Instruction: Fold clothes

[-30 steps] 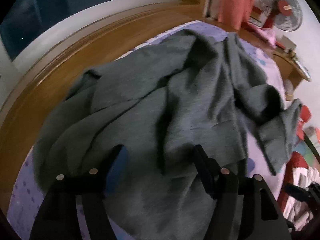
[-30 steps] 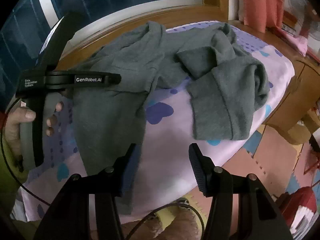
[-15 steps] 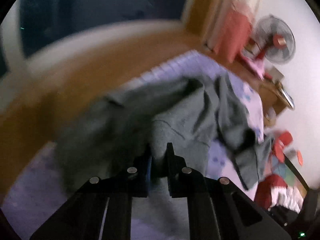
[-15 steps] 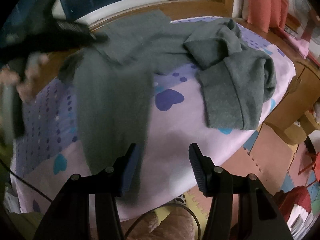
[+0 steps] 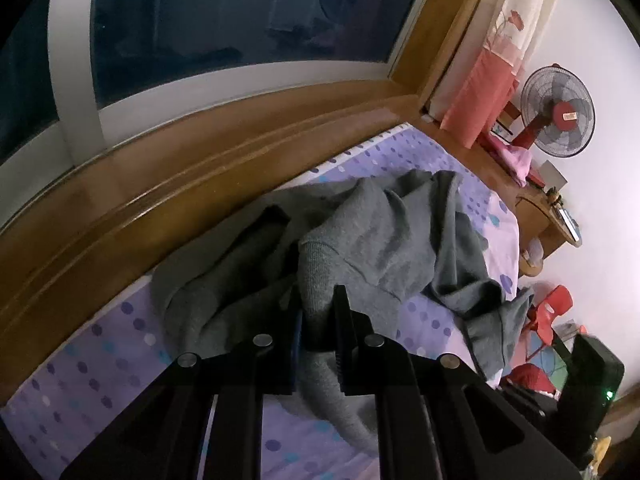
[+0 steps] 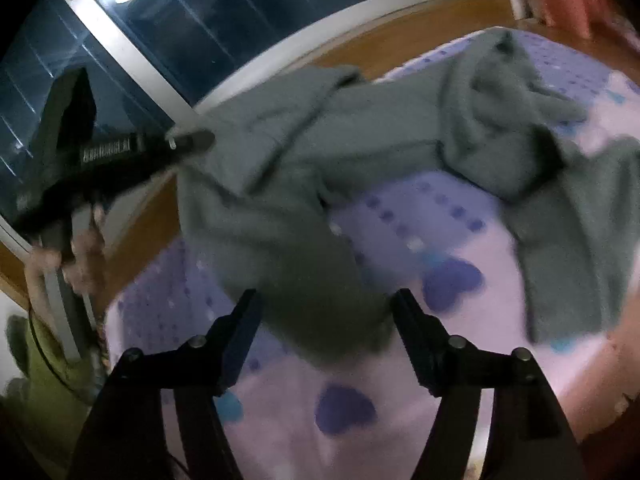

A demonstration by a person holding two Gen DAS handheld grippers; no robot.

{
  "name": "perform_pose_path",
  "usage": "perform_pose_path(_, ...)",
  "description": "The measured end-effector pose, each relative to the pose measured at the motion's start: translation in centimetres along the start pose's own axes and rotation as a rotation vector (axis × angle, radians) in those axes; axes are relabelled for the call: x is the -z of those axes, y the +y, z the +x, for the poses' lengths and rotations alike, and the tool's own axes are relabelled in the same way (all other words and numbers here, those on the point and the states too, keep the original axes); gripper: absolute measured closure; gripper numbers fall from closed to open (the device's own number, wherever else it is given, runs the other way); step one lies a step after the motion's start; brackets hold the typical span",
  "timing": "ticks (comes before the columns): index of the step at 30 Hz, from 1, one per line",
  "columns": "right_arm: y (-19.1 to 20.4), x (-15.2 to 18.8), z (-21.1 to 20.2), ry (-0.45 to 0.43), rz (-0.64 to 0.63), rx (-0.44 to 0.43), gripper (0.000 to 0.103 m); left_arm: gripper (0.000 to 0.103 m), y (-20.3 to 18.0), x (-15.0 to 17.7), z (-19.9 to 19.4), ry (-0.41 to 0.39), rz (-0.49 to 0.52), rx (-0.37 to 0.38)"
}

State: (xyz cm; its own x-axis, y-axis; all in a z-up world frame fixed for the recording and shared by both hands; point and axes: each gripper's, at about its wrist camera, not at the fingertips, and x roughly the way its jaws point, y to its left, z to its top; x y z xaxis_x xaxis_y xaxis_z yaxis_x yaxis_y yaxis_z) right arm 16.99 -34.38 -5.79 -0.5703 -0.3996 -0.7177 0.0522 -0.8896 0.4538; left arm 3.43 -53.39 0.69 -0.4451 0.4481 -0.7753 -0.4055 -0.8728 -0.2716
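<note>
Clamped on a ribbed edge of the grey sweater [image 5: 372, 236], the left claw [image 5: 318, 320] had its two black fingers drawn nearly together, with a thick fold of knit pinched between them. That hold looked meant to lift one end of the garment clear of the bed [image 5: 120, 356] so the rest could be pulled out of its heap. From the right wrist view, the left claw [image 6: 192, 140] showed at the upper left, gripped in the person's hand [image 6: 80, 248], with cloth hanging from its tip and draping down toward the sheet.

Below it, the right claw [image 6: 326, 320] stood with its jaws apart and opening wider. The lower hanging edge of the sweater lay just ahead of its fingers, between them in line of sight, but the pads did not press on it. My judgement is that it was being readied to take this second edge, so that both ends could be stretched and laid flat before any fold.

Most of the sweater still lay crumpled across the purple spotted sheet, one sleeve trailing toward the bed's far edge. Beyond the bed ran a wooden sill [image 5: 200, 184] under a dark window [image 5: 240, 20].
</note>
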Motion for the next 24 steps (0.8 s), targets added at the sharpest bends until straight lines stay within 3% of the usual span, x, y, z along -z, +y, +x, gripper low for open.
perform_pose_path(5, 2.5, 0.6, 5.2, 0.118, -0.227, 0.129, 0.036, 0.091, 0.0, 0.3, 0.3, 0.006, 0.013, 0.0)
perform_pose_path(6, 3.1, 0.8, 5.7, 0.132, -0.256, 0.141, 0.05, 0.091, 0.0, 0.3, 0.4, 0.012, 0.016, 0.003)
perform_pose_path(7, 3.6, 1.1, 6.1, 0.141, -0.285, 0.146, 0.058, 0.091, 0.0, 0.4, 0.4, 0.014, 0.023, 0.002)
perform_pose_path(8, 4.3, 1.3, 5.9, 0.15, -0.303, 0.122, 0.089, 0.091, -0.2, 0.6, 0.2, 0.011, 0.037, -0.004)
perform_pose_path(11, 6.4, 1.9, 4.2, 0.178, -0.341, 0.004, 0.091, 0.091, -1.0, 1.2, -1.2, -0.005, 0.07, 0.009)
perform_pose_path(16, 12.1, 4.6, -2.2, 0.186, -0.474, -0.263, 0.092, 0.095, -2.8, 3.6, -5.7, -0.037, 0.121, 0.092)
perform_pose_path(21, 16.3, 7.4, -5.2, 0.19, -0.563, -0.358, 0.092, 0.095, -3.0, 7.9, -10.2, -0.069, 0.141, 0.108)
perform_pose_path(24, 16.9, 10.1, -2.6, 0.263, -0.606, -0.309, 0.092, 0.095, -1.3, 10.4, -10.4, -0.043, 0.086, 0.081)
